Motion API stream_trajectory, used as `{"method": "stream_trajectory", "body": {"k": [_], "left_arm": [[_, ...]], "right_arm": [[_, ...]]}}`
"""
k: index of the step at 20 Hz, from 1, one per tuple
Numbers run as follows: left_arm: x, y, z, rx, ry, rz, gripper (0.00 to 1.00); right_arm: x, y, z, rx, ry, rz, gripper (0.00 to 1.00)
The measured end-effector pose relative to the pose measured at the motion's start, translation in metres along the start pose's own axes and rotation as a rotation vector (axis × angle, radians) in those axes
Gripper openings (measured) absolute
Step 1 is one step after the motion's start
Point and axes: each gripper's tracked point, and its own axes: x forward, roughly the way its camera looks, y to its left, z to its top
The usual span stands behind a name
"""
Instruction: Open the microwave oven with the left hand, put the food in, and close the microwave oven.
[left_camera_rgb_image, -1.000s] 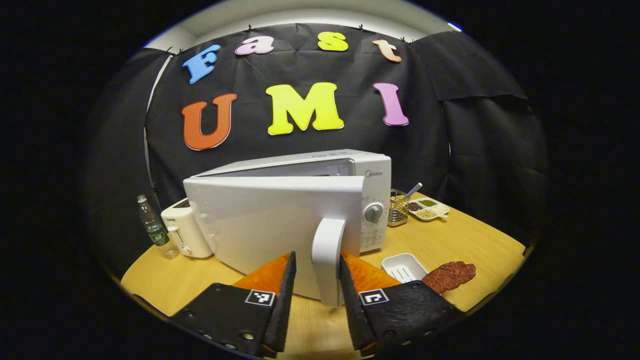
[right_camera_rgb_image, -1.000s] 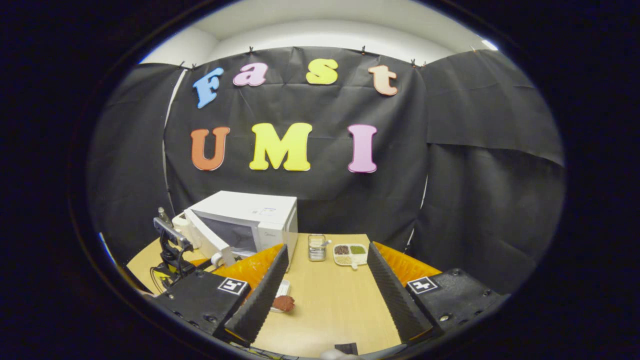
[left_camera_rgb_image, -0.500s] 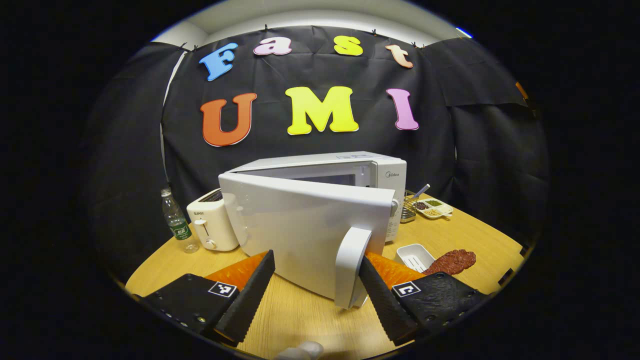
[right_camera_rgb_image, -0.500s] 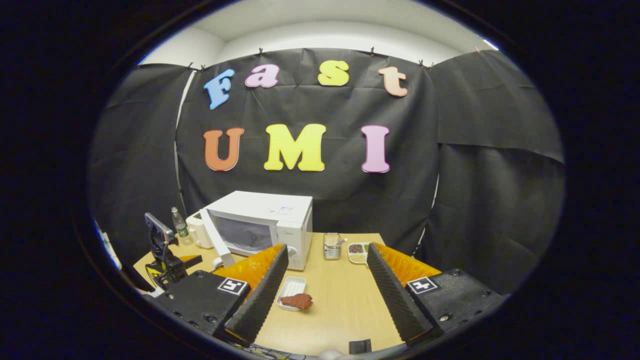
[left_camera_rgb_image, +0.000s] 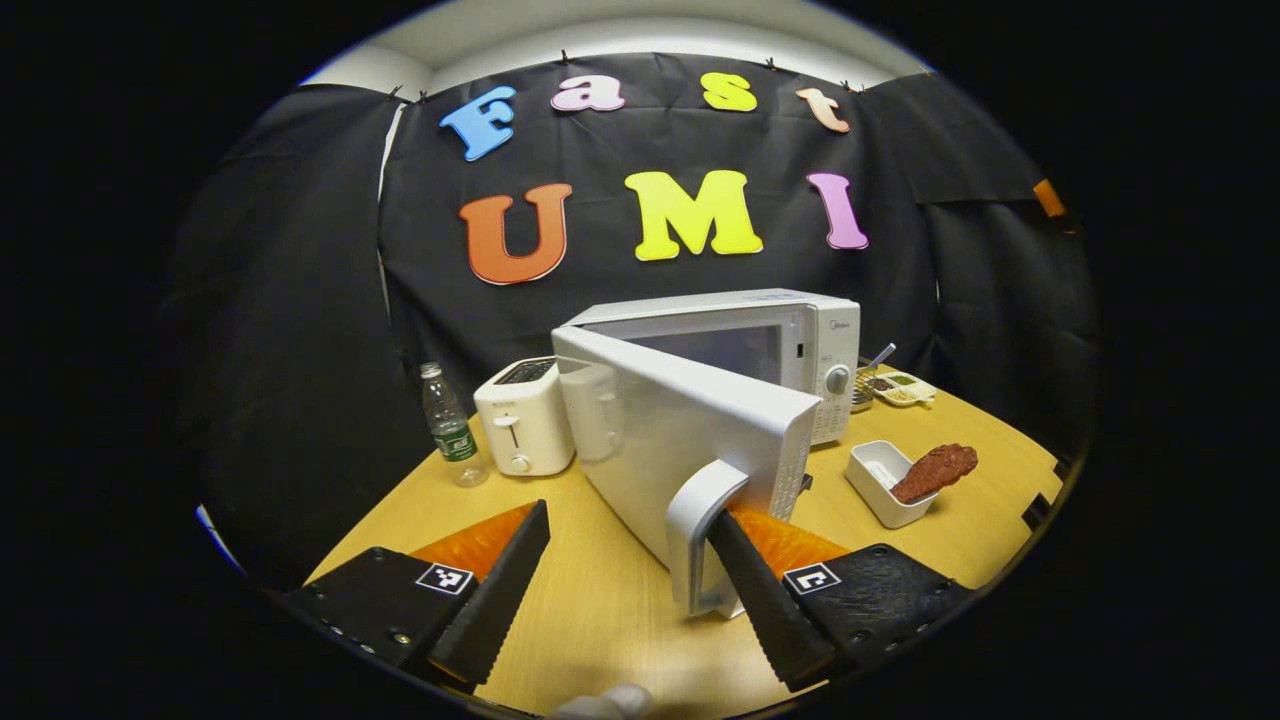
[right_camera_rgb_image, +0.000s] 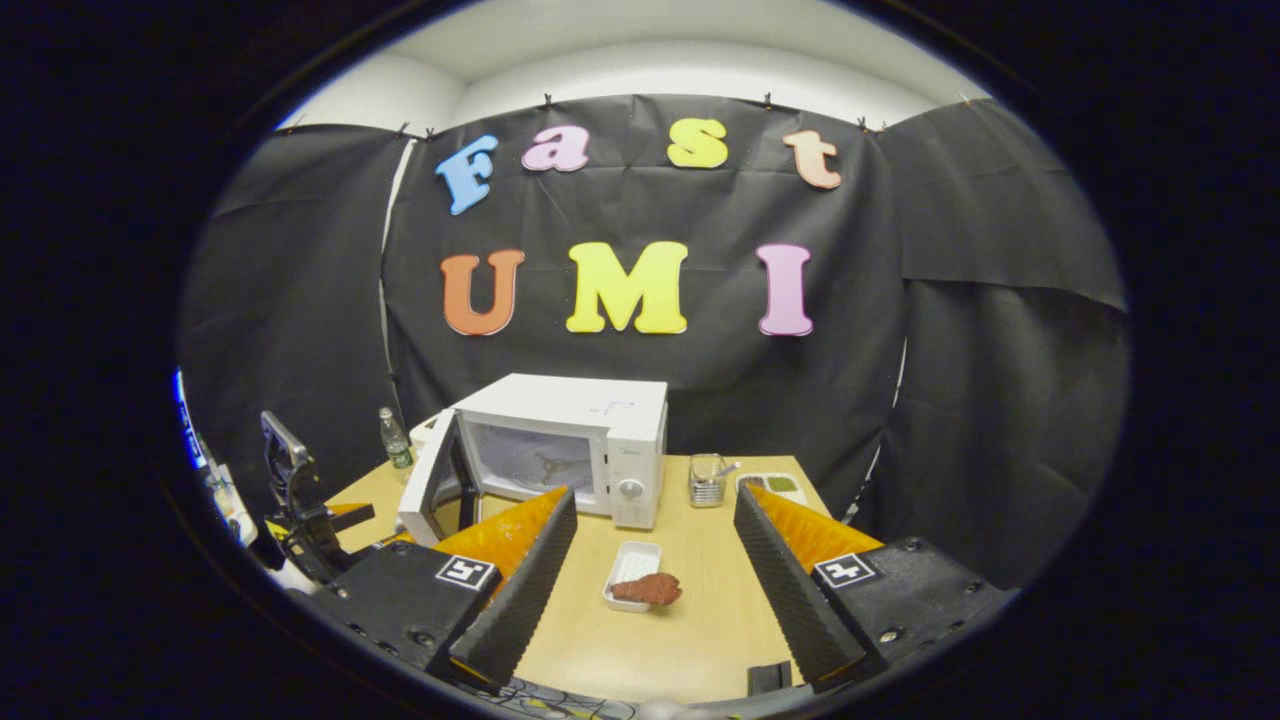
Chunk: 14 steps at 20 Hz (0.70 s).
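One microwave (left_camera_rgb_image: 760, 340), one tray (left_camera_rgb_image: 880, 480), one meat piece (left_camera_rgb_image: 935, 470), two spread grippers.

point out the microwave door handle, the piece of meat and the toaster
door handle (left_camera_rgb_image: 700, 520), left gripper view, on its curved front face
meat (left_camera_rgb_image: 935, 472), left gripper view, on its middle, above the tray rim
toaster (left_camera_rgb_image: 522, 420), left gripper view, on its front panel

A wooden table (right_camera_rgb_image: 690, 650) is backed by black cloth (right_camera_rgb_image: 980, 400); above the cloth, a pale wall (right_camera_rgb_image: 640, 70) is seen.
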Motion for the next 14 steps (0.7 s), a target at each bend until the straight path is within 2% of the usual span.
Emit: {"method": "stream_trajectory", "body": {"k": [2,3,5,6,12,13,14], "left_arm": [[-0.009,0.023,-0.006,-0.004,0.008,0.024,0.97],[-0.013,0.036,-0.011,-0.006,0.015,0.038,0.97],[-0.02,0.059,-0.016,-0.009,0.024,0.066,0.97],[-0.022,0.071,-0.019,-0.009,0.027,0.079,0.97],[-0.038,0.133,-0.018,0.006,0.014,0.166,0.97],[-0.041,0.141,-0.017,0.003,0.014,0.181,0.97],[-0.044,0.147,-0.015,-0.004,0.014,0.187,0.97]], "right_arm": [[-0.002,0.008,-0.011,0.005,0.012,-0.002,1.0],[-0.003,0.011,-0.017,0.011,0.019,-0.004,0.91],[-0.004,0.017,-0.026,0.024,0.033,-0.007,0.91],[-0.004,0.021,-0.03,0.029,0.042,-0.009,1.0],[0.0,0.038,-0.042,0.045,0.056,-0.002,1.0],[0.002,0.039,-0.044,0.046,0.06,-0.002,0.92],[0.003,0.04,-0.044,0.048,0.062,0.002,1.0]]}}
